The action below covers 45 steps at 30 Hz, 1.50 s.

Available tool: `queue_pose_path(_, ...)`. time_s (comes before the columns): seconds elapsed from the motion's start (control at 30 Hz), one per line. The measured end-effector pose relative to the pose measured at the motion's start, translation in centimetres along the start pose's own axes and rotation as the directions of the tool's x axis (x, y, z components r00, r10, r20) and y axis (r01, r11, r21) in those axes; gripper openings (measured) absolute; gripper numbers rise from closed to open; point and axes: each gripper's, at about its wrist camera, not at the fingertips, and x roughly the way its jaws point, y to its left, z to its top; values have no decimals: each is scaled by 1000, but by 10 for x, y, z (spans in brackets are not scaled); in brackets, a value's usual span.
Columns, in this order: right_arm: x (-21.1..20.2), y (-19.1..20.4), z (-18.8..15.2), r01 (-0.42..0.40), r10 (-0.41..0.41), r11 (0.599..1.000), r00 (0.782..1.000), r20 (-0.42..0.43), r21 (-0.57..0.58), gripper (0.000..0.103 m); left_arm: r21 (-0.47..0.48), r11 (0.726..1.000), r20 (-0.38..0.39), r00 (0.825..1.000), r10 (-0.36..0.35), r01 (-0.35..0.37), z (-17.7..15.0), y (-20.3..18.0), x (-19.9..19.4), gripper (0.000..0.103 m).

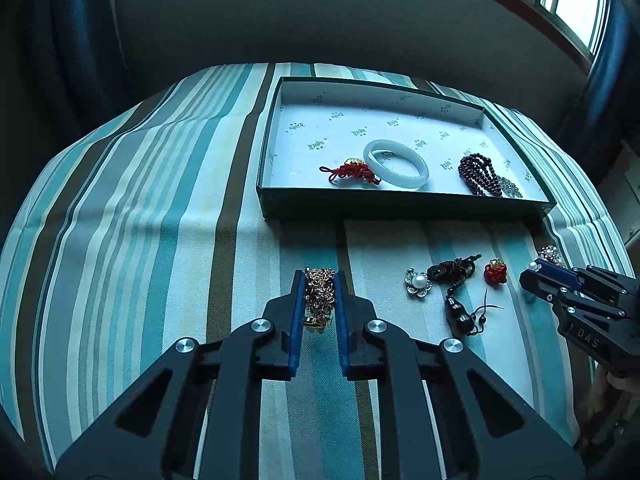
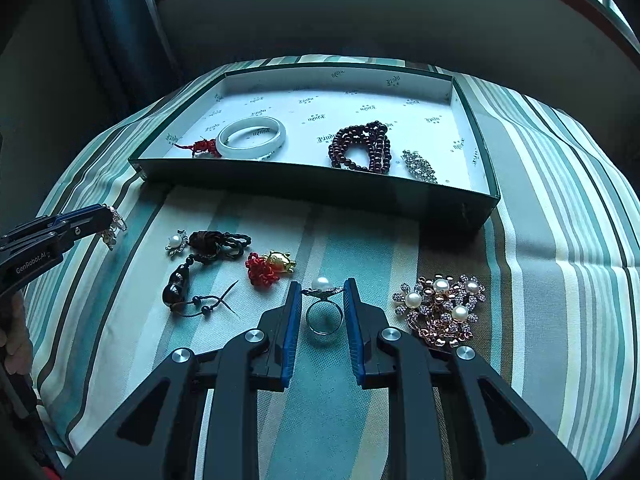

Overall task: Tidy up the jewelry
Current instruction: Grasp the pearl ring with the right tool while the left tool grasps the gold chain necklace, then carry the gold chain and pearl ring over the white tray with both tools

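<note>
My left gripper (image 1: pixel 320 276) is shut on a bunched rose-gold chain bracelet (image 1: pixel 319 294), held just above the striped cloth; in the right wrist view it (image 2: pixel 106 216) enters from the left with the chain (image 2: pixel 114 226) dangling. Between the pads of my right gripper (image 2: pixel 322 284), which is shut, sits a silver pearl ring (image 2: pixel 323 312) with its band hanging down. The dark green box (image 1: pixel 400 204) lies beyond, and it holds a white bangle (image 1: pixel 396 164), a red knot charm (image 1: pixel 352 171), a dark bead bracelet (image 1: pixel 478 174) and a rhinestone piece (image 1: pixel 510 188).
Loose on the cloth lie a pearl flower earring (image 2: pixel 176 242), a dark cord pendant (image 2: pixel 180 284), a red knot with a gold charm (image 2: pixel 270 266) and a pearl brooch (image 2: pixel 440 304). A wall and curtains stand behind the table.
</note>
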Motion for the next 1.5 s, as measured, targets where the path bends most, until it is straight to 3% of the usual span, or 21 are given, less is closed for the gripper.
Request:
queue_pose_path(0.87, -48, 0, 16, -5, 4, 1000, 992, 125, 6, 22, 22, 999, 136, 990, -41, 38, 20, -23, -54, 13)
queue_pose_path(1.5, -39, -20, 97, 33, -33, 999, 974, 226, 0, 22, 36, 998, 249, 967, -62, 55, 111, -37, -32, 13)
